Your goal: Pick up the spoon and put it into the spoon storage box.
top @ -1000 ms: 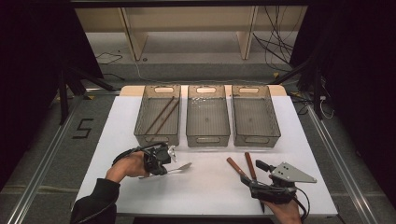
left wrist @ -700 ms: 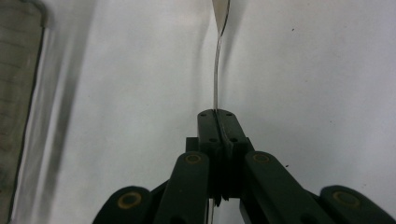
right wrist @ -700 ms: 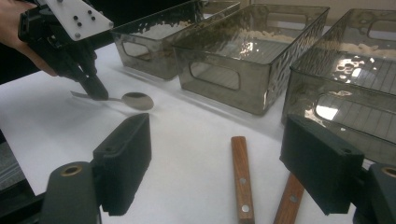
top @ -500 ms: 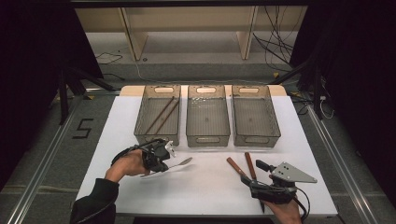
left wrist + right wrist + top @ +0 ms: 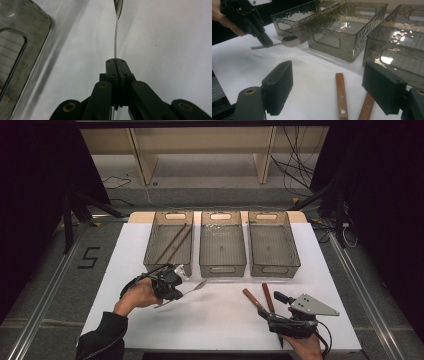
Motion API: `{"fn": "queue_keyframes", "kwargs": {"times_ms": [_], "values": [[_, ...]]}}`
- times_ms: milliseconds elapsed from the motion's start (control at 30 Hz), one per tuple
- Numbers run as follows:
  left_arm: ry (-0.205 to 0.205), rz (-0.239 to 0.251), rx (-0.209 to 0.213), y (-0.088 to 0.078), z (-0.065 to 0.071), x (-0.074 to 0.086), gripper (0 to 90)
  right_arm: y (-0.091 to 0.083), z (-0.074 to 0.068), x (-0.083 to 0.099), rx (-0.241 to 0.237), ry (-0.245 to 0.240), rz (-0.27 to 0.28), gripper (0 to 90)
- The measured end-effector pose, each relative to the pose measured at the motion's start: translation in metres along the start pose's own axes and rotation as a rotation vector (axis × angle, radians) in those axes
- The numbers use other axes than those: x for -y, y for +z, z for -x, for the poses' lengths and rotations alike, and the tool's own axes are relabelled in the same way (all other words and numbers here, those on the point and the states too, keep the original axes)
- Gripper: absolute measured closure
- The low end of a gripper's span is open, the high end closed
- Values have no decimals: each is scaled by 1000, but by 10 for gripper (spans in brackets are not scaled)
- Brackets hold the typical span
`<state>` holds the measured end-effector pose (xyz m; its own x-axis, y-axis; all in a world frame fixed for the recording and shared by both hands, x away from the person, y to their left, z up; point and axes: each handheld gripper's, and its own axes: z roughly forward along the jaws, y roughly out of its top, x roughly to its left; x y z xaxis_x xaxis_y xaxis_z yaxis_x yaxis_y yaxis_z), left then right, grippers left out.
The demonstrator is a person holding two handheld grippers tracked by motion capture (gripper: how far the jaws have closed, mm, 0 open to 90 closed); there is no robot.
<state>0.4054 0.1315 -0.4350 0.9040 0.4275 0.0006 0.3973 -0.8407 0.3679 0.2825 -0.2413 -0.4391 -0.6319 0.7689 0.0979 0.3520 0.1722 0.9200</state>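
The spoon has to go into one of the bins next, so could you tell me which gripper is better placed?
Left. The left gripper is shut on the spoon beside the bins; the right gripper is open over two wooden handles.

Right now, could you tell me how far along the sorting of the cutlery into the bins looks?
Early to midway, I'd judge. Done: two chopsticks already lie in the left bin. In hand: the left gripper is shut on a spoon, lifted just in front of the bins. Left: two wooden-handled utensils lie on the table between the open jaws of the right gripper; the middle bin and right bin look empty.
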Motion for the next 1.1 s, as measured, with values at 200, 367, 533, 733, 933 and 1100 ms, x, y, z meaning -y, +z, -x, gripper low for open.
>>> {"fn": "queue_keyframes", "kwargs": {"times_ms": [200, 367, 533, 733, 933, 1100], "values": [[-55, 40, -6, -4, 0, -3, 891, 0, 0, 0, 0, 2, 0, 252], [-69, 63, 4, -8, 2, -6, 891, 0, 0, 0, 1, 4, -1, 252], [-80, 115, 6, -15, 5, -12, 891, 0, 0, 1, 2, 6, -4, 252], [-99, 165, -5, -22, 4, -19, 891, 1, 0, 1, 3, 6, -4, 252], [-124, 235, -11, -29, 3, -33, 891, 0, 1, 1, 3, 8, -4, 252], [-141, 257, -10, -30, 0, -40, 891, 0, 1, 1, 3, 10, -1, 252]]}}
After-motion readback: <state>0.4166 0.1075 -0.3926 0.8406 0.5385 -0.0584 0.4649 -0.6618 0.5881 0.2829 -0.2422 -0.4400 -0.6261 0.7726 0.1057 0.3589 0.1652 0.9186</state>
